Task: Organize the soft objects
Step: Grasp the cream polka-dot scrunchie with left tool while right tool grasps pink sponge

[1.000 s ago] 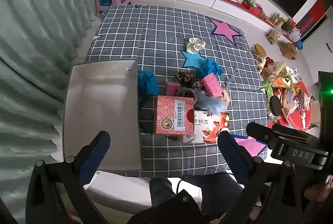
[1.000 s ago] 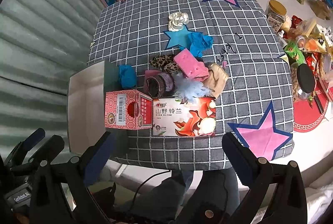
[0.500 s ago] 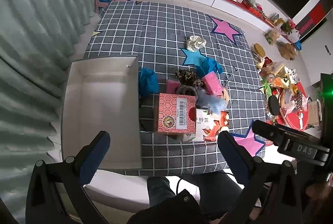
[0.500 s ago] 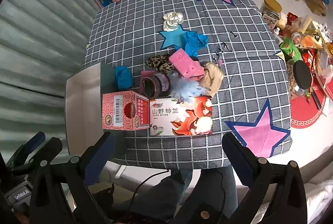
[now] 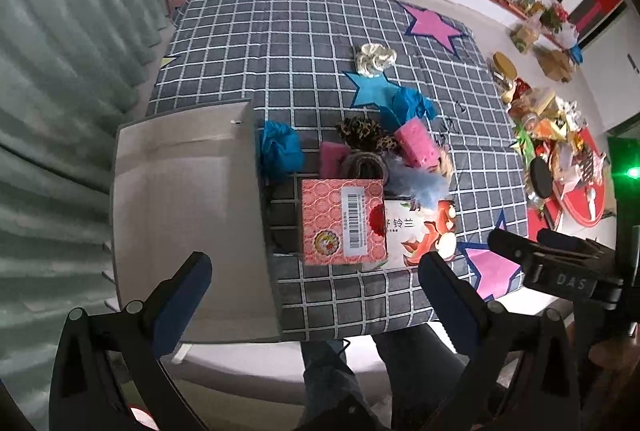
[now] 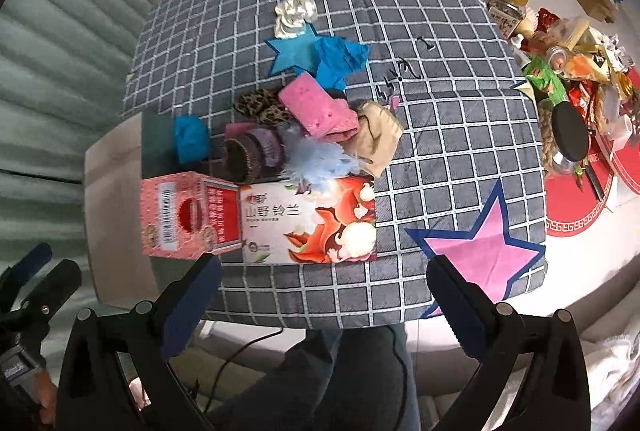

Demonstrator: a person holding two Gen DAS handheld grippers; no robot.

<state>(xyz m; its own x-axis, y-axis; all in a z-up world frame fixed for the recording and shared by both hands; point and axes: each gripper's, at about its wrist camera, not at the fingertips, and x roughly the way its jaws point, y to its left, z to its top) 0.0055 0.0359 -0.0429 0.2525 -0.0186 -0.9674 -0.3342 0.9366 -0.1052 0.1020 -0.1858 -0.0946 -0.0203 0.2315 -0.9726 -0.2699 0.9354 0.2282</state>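
A heap of soft things lies mid-table on the checked cloth: a pink sponge (image 6: 318, 109), a blue cloth (image 6: 340, 59), a leopard scrunchie (image 6: 260, 107), a blue feathery puff (image 6: 320, 161), a beige pouch (image 6: 378, 139), a dark knitted band (image 6: 250, 155) and a blue bundle (image 5: 278, 151). A cream scrunchie (image 5: 374, 59) sits farther back. An open white box (image 5: 184, 215) stands at the left. My left gripper (image 5: 314, 281) hangs open high above the table's near edge. My right gripper (image 6: 324, 285) is open too, holding nothing.
A pink tissue box (image 5: 344, 221) and a flat printed pack (image 6: 310, 221) lie in front of the heap. Snacks, jars and a red mat (image 6: 576, 103) crowd the floor to the right. A curtain (image 5: 60, 91) hangs left. The person's legs (image 6: 352, 371) show below.
Both grippers have risen and pulled back slightly, so the table looks a little smaller and farther. Nothing on the table has moved. Both stay open.
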